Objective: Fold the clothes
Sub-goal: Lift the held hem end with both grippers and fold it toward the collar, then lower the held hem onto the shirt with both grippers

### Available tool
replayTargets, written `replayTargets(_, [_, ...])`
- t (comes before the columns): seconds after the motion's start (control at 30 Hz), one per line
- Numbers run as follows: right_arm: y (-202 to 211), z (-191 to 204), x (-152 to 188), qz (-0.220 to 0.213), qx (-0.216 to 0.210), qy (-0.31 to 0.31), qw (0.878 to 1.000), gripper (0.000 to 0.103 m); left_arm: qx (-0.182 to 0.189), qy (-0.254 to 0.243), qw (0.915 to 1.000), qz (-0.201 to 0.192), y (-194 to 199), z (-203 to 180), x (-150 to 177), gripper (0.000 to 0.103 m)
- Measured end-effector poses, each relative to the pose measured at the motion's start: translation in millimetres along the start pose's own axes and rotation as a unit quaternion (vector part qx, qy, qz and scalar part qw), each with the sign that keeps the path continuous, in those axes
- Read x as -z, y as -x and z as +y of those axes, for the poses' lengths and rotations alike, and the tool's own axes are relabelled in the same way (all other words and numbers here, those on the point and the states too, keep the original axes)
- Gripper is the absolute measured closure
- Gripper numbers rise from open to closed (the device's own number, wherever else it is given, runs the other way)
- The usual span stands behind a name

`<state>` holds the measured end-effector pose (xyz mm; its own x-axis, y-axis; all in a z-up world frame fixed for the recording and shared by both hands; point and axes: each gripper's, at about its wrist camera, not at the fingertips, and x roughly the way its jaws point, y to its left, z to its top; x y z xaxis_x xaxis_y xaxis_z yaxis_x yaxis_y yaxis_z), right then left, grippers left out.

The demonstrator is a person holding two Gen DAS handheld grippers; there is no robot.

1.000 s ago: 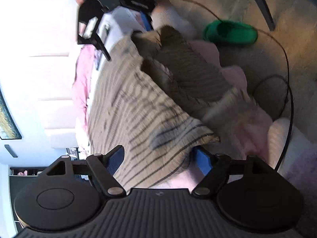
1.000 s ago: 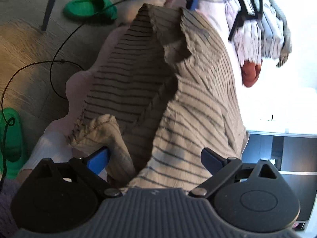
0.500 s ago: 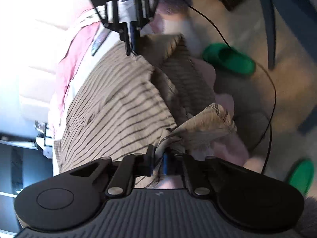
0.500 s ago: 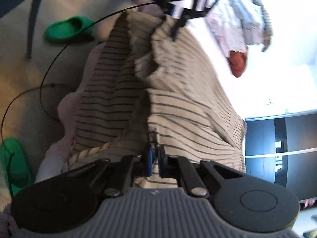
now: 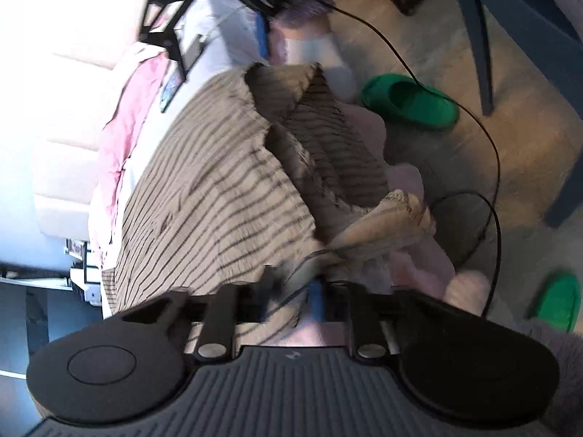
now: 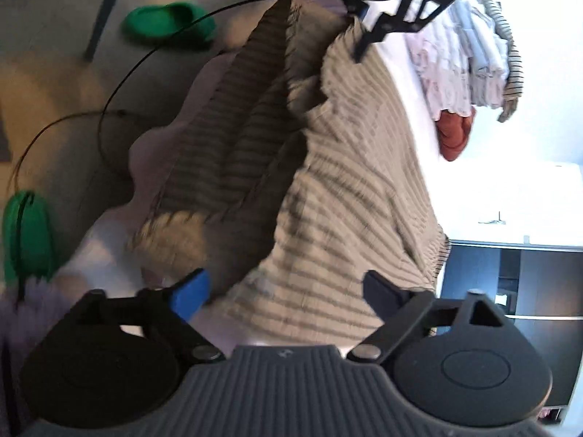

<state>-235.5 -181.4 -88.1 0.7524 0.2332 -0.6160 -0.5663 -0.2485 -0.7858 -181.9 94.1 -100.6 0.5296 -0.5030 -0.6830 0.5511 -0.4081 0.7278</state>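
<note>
My left gripper [image 5: 289, 296] points down at twelve o'clock with jaws part open, having just been opening around cloth, while my right gripper [image 6: 288, 291] has just spread its jaws wide, pads off the cloth.

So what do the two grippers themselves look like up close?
Both alike: the left gripper and right gripper have a black ribbed body, two round black discs, silver pivot bolts and black linkage arms ending in blue-padded fingers. A thin black cable trails across the floor.

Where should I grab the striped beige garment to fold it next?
Probably the frayed corner of the striped beige garment: it hangs loose off the edge, clear of the flat part. Come from the floor side, one jaw under the flap, one above.
</note>
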Motion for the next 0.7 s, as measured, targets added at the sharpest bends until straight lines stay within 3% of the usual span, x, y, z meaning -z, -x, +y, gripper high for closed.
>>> replayTargets(0.1, [-4, -1, 10, 0.023, -0.017, -0.007, 1.000, 0.005, -0.008, -0.051, 0.9987, -0.001, -1, -10, 9, 0.052])
replayTargets(0.17, [-10, -2, 11, 0.026, -0.019, -0.013, 0.999, 0.004, -0.025, -0.079, 0.9965, 0.004, -2, -16, 15, 0.040])
replayTargets(0.27, [-21, 4, 9, 0.028, -0.008, 0.000, 1.000, 0.003, -0.042, -0.086, 0.9954, 0.013, -12, -20, 18, 0.040])
replayTargets(0.37, [-34, -2, 11, 0.054, -0.030, -0.023, 0.998, 0.003, -0.054, -0.114, 0.9921, 0.005, -18, -29, 19, 0.037])
replayTargets(0.5, [-45, -5, 17, 0.079, -0.016, -0.027, 0.996, 0.002, -0.074, -0.142, 0.9871, -0.008, -21, -40, 16, 0.037])
replayTargets(0.6, [-45, -3, 14, 0.053, -0.012, -0.017, 0.998, 0.002, -0.094, -0.138, 0.9857, -0.021, -24, -41, 10, 0.037])
replayTargets(0.7, [-40, 5, 6, 0.007, 0.022, 0.017, 1.000, 0.002, -0.114, -0.136, 0.9833, -0.040, -25, -39, 4, 0.039])
